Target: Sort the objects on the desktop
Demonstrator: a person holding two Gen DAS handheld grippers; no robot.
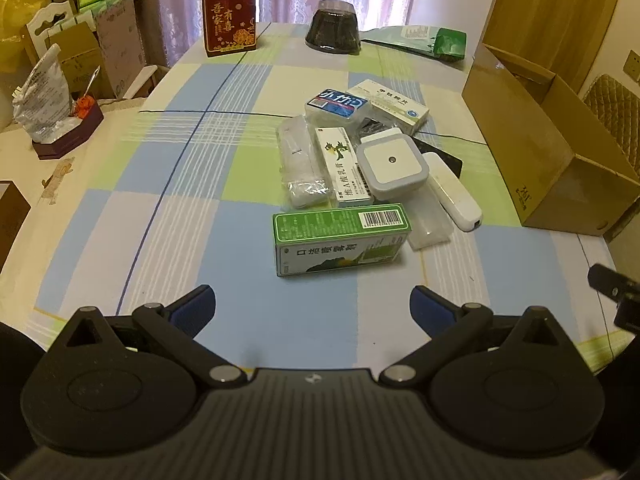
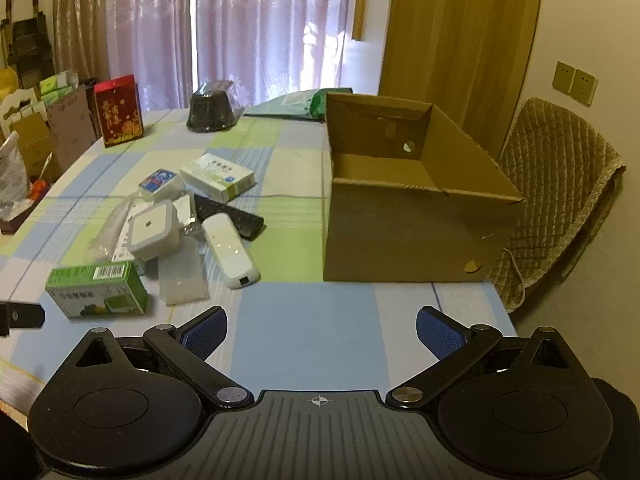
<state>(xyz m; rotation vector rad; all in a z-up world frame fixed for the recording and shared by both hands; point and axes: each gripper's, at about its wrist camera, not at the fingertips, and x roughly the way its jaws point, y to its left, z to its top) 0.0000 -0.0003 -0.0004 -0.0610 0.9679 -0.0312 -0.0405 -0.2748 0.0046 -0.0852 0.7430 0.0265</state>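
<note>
The desk [image 2: 304, 320], covered by a checked cloth, is cut off at the near edge in both views by the gripper bodies. A cardboard box [image 2: 404, 236] is seen standing open-topped at the desk's right edge; its interior is only partly shown, and in the left wrist view its right side is cropped by the frame. To the left of the cardboard box, a heap of small objects is piled, several overlapped and hard to separate: a black flat item [image 2: 240, 216] is mostly hidden beneath a white oblong device [image 2: 230, 250], and clear plastic wrappers are barely made out. Nearest the viewer from the box lies a green carton [image 1: 340, 240], apart from the heap's square white device [image 1: 392, 166]. A strip of bare cloth is left open between the green carton and both tools. The left hand-held gripper [image 1: 312, 312] is held spread wide over empty cloth, nothing between its blue pads. The right hand-held gripper [image 2: 322, 334] is likewise spread, empty, in front of the cardboard box.
</note>
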